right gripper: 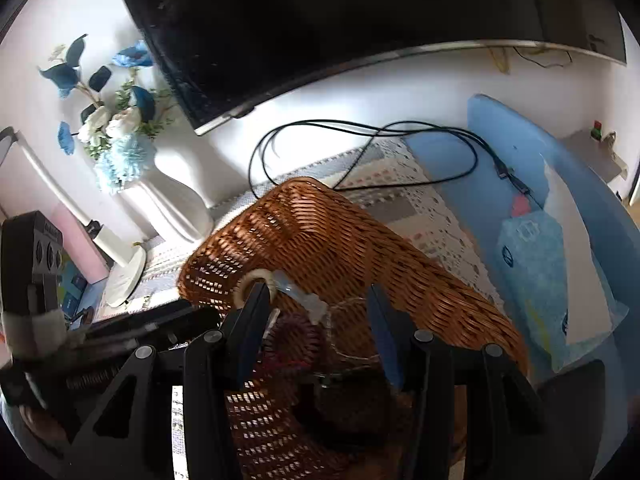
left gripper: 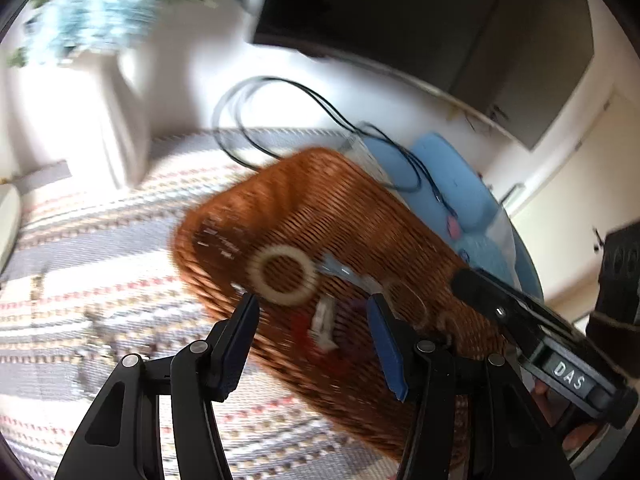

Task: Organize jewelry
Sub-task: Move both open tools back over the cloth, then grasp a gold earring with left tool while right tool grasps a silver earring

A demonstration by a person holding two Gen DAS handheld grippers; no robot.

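A brown wicker basket [left gripper: 360, 216] stands on a striped woven mat and holds jewelry: a pale wooden ring [left gripper: 283, 275], a white clip [left gripper: 324, 322], thin wire hoops [left gripper: 404, 300] and red and purple pieces. My left gripper [left gripper: 312, 312] is open, just above the basket's near rim, with nothing between its fingers. In the right wrist view the basket [right gripper: 340, 236] holds the wooden ring [right gripper: 256, 280], a purple beaded bracelet [right gripper: 294, 338] and a thin wire bracelet [right gripper: 352, 328]. My right gripper [right gripper: 316, 304] is open over them, empty. It shows at the right of the left view [left gripper: 560, 344].
A black cable [right gripper: 360, 144] loops behind the basket. A white vase of blue flowers [right gripper: 160, 184] and a lamp base [right gripper: 124, 276] stand at the left. A dark TV [right gripper: 340, 20] hangs behind. Blue mat [right gripper: 500, 184] with a blue packet [right gripper: 536, 264] at the right.
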